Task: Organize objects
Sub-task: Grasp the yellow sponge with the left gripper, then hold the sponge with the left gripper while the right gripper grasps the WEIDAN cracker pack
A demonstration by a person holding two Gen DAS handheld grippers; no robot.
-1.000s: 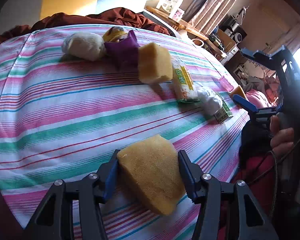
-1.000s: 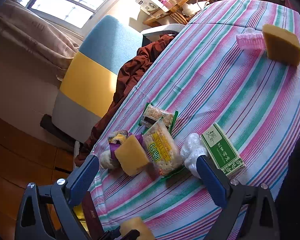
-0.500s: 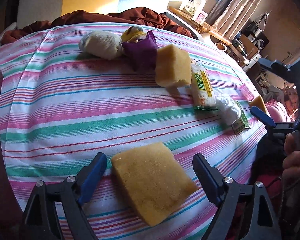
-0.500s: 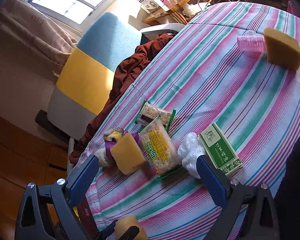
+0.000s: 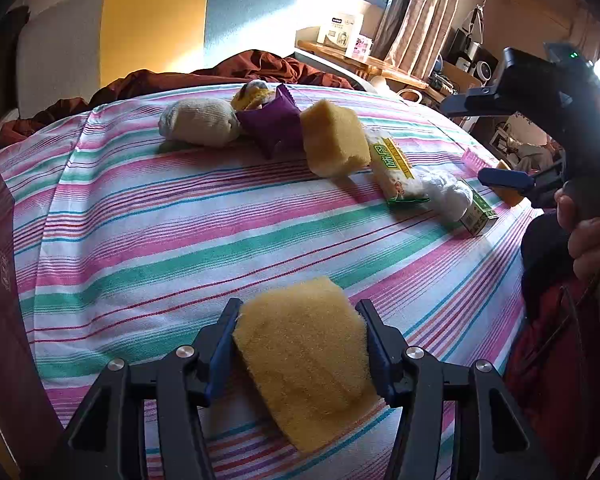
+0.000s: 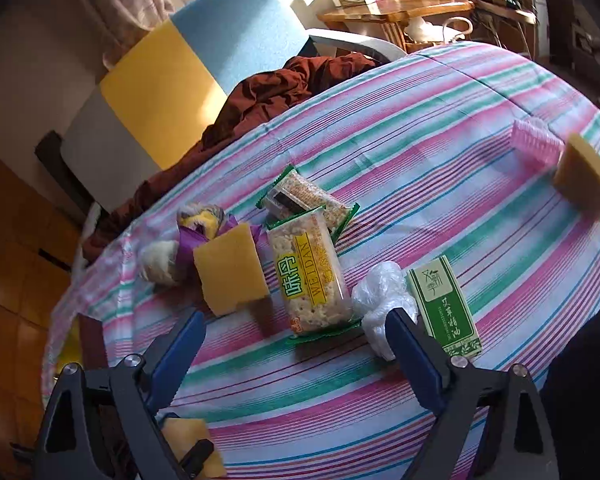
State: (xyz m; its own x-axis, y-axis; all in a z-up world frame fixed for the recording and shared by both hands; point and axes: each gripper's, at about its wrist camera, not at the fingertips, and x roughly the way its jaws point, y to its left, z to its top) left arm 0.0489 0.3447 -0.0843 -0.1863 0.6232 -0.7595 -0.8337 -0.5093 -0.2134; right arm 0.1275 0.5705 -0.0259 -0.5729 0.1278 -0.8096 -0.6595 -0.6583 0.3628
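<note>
A yellow sponge (image 5: 304, 360) sits between the blue pads of my left gripper (image 5: 298, 312), low at the near edge of the striped tablecloth (image 5: 180, 240). The jaws are closing and both pads press its sides. My right gripper (image 6: 296, 320) hangs over the row of items, jaws closing with nothing between them. Under it lie a cracker packet (image 6: 308, 276), a second sponge (image 6: 230, 268), a white plastic wad (image 6: 384, 296) and a green box (image 6: 444, 308).
Farther back lie a rolled white sock (image 5: 200, 120), a purple pouch (image 5: 274, 124) and another snack pack (image 6: 308, 200). A third sponge (image 6: 584, 184) and a pink ridged piece (image 6: 536, 144) sit at the far right. A brown garment (image 6: 292, 84) drapes the table's back edge.
The left jaws spread wide off the sponge, leaving it on the cloth, then closed on it again. The right gripper rolled and shifted along the row, its jaws narrowing a little.
</note>
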